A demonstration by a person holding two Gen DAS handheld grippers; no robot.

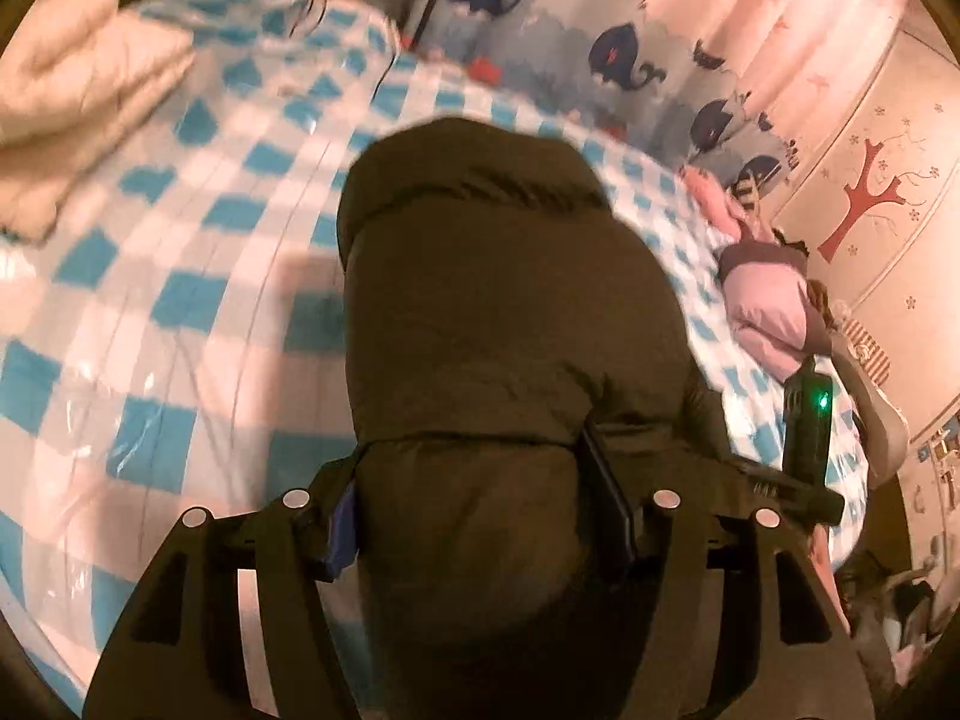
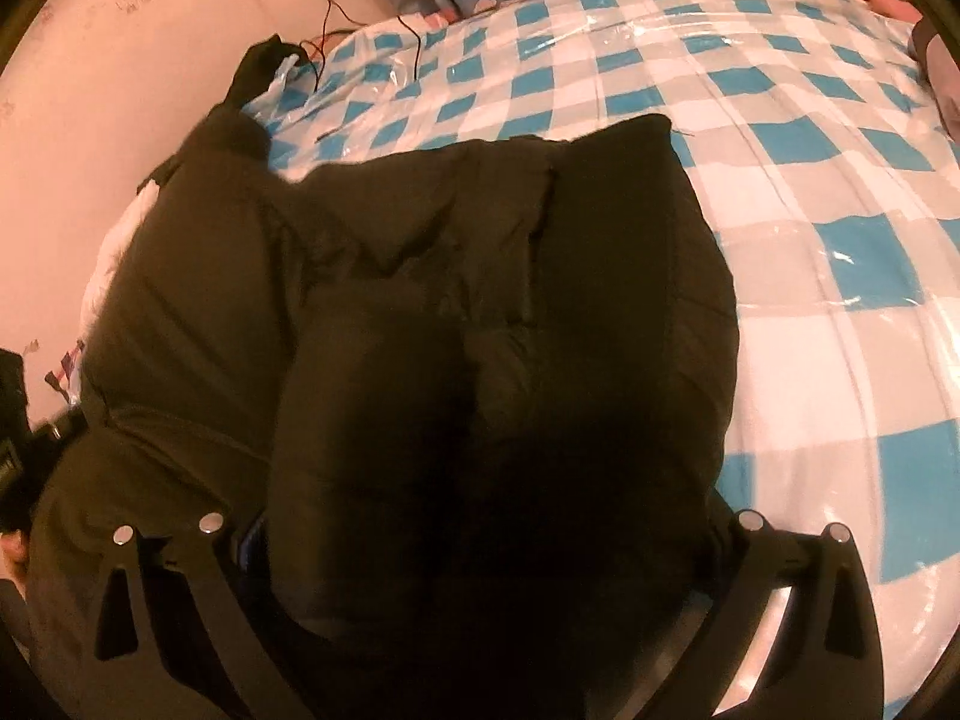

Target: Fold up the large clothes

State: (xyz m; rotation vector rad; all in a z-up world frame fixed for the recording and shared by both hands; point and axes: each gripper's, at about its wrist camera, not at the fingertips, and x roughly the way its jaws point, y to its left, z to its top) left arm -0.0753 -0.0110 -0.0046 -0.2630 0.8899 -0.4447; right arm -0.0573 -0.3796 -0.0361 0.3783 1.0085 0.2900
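Left tongs (image 1: 480,516) clamp a puffy fold of the dark jacket (image 1: 510,312) over the checked bed (image 1: 180,300). Right tongs (image 2: 480,546): bulk fills the jaws, pads hidden, can't tell the grip. Padding is springy; your fold may slip out or spring open.

Warm, dim indoor light, pinkish cast. Fisheye distortion bends edges, dark vignette at corners. Motion blur across left wrist view. Glare streaks on plastic sheet (image 2: 780,192). Dark jacket (image 2: 480,360) underexposed, detail lost in shadow.
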